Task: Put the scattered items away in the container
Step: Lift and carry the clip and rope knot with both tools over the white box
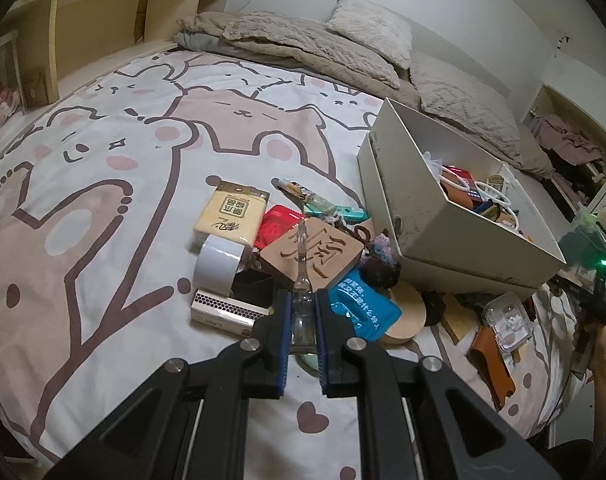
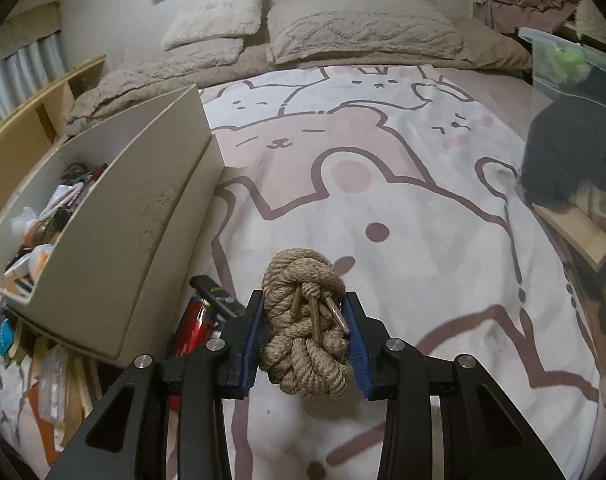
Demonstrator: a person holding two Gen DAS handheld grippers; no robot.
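The task stood partly done: the white box [image 1: 455, 232] already held a jumble of small articles, while a good many others remained spread on the cartoon-printed bedcover [image 1: 115, 184]. The left gripper [image 1: 303, 320] was closed on a clear glass bottle [image 1: 301, 312], its narrow neck projecting ahead of the jaws; the box lay ahead and to the right of this tool. The right gripper [image 2: 305, 340] was clamped on a bundle of tan rope [image 2: 303, 320] with metal-tipped ends, held clear of the cover; the box [image 2: 115, 240] stood to its left, its near wall just beside the left jaw. Both held items had yet to be deposited. Directly ahead of the left tool lay the remaining pile: a carved wooden plaque [image 1: 315, 252], a tissue pack [image 1: 231, 212], a roll of white tape [image 1: 219, 260], a flat perforated carton [image 1: 223, 312], a blue sachet [image 1: 359, 308], a red packet [image 1: 279, 228] and a round wooden lid [image 1: 407, 312]. To the right of that tool, beneath the box edge, lay a clear plastic case [image 1: 507, 320] and a brown leather pouch [image 1: 495, 360]. The tall side wall of the box appeared to be the main obstruction; each tool would probably need to rise over its rim to release its load.
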